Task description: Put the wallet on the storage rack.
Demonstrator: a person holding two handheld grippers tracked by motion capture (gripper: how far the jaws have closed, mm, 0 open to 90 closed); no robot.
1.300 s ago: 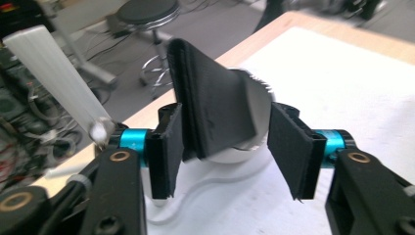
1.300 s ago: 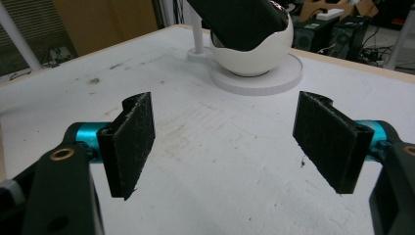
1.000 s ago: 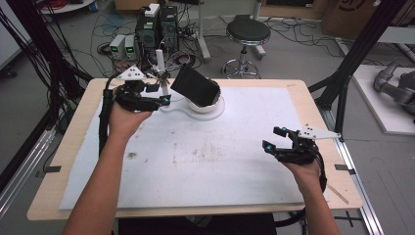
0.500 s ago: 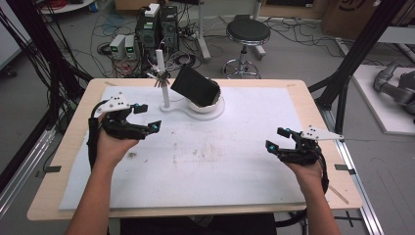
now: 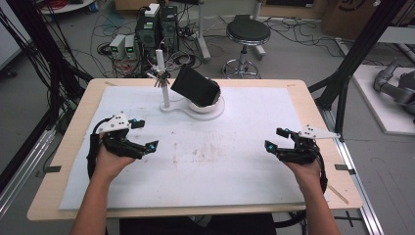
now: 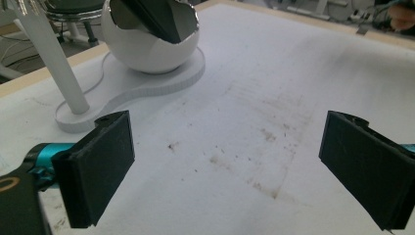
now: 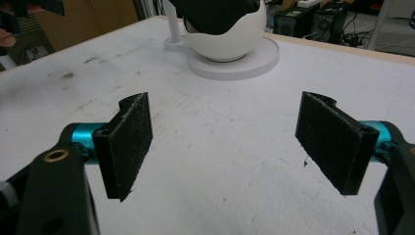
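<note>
White table [image 5: 235,166], stand [image 5: 193,105] beyond parted jaws

This is a robotics lab or test room — not a home. A plain wooden bench [image 5: 313,117] topped with a scuffed white mat [image 5: 205,161] stands inside a frame of black metal struts [image 5: 359,54]. On the grey floor behind it sit computer towers [image 5: 159,24] and small power boxes [image 5: 122,46] amid tangles of loose cables [image 5: 73,39] — with a black round stool [image 5: 248,32] beside them. A grey robot arm [image 5: 394,88] rests on a white platform at the right.
</note>
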